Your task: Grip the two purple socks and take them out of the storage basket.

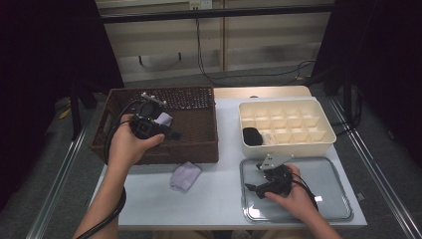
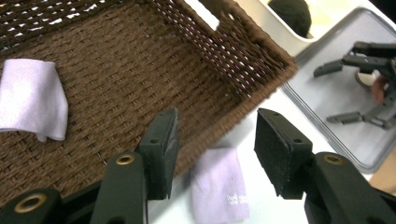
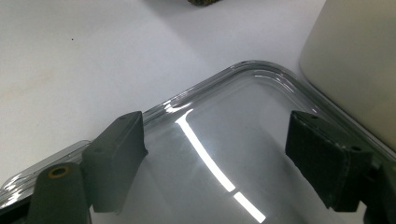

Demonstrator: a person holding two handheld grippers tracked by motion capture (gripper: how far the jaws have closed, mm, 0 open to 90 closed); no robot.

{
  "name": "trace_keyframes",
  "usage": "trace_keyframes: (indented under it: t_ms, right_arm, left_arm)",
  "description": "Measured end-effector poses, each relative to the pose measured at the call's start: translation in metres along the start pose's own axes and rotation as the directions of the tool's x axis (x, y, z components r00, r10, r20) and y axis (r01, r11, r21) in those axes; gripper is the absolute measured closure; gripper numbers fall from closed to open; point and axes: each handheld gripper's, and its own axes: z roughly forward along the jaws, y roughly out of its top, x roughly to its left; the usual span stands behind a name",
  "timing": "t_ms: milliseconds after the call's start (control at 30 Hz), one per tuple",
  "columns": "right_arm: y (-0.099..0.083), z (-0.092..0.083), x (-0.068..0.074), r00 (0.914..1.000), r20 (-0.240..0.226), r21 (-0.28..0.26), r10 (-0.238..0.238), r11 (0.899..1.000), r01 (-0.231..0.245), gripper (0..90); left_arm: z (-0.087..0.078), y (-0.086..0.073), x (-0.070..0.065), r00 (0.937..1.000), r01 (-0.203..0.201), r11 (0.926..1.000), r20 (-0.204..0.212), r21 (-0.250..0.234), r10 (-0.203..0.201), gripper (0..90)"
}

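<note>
My left gripper (image 1: 173, 133) (image 2: 215, 140) hangs over the brown woven basket (image 1: 194, 152) (image 2: 261, 51), near its front right part. Its jaws stand open with nothing between them. A folded lavender cloth (image 1: 163, 118) (image 2: 30, 98) lies inside the basket. A second lavender cloth (image 1: 185, 175) (image 2: 219, 189) lies on the white table just in front of the basket. My right gripper (image 1: 252, 187) (image 3: 215, 154) (image 2: 328, 94) rests open over the left end of the shiny metal tray (image 1: 328, 174) (image 3: 210, 140) (image 2: 322, 100), holding nothing.
A cream box with several compartments (image 1: 286, 145) (image 3: 355, 65) stands behind the tray, with a black rounded item (image 1: 252, 136) (image 2: 289, 14) in its front left cell. The table's front edge runs close under both forearms. Cables hang at the back.
</note>
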Motion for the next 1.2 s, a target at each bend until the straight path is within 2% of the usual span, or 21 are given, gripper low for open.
trace_keyframes:
  t_ms: [200,233,400,633,867,967,1200]
  right_arm:
    - [0.0,0.0,0.0,1.0,0.001,0.0,0.004,1.0,-0.004,19.4]
    - [0.0,0.0,0.0,1.0,0.0,0.0,0.0,1.0,0.0,19.4]
    - [0.0,0.0,0.0,1.0,-0.001,0.0,0.002,1.0,-0.002,19.4]
    - [0.0,0.0,0.0,1.0,-0.001,0.0,0.0,1.0,0.0,19.4]
    - [0.0,0.0,0.0,1.0,-0.002,0.001,0.002,1.0,-0.002,19.4]
    - [0.0,0.0,0.0,1.0,-0.002,0.0,0.005,1.0,-0.005,19.4]
    - [0.0,0.0,0.0,1.0,-0.002,-0.001,0.006,1.0,-0.006,19.4]
  left_arm:
    - [0.008,0.005,0.013,0.9991,0.038,0.9991,-0.016,-0.017,-0.038,45.5]
    - [0.009,0.006,0.015,0.9993,0.033,0.9992,-0.018,-0.022,-0.033,44.8]
    - [0.012,0.008,0.027,0.9969,0.064,0.9974,-0.043,-0.034,-0.066,40.8]
    - [0.018,0.01,0.043,0.9945,0.087,0.9955,-0.056,-0.04,-0.089,38.3]
    - [0.026,0.012,0.056,0.9938,0.082,0.9954,-0.071,-0.049,-0.086,36.3]
    - [0.031,0.014,0.061,0.9936,0.083,0.9957,-0.074,-0.043,-0.086,33.7]
    - [0.039,0.017,0.071,0.992,0.091,0.9952,-0.084,-0.033,-0.094,33.9]
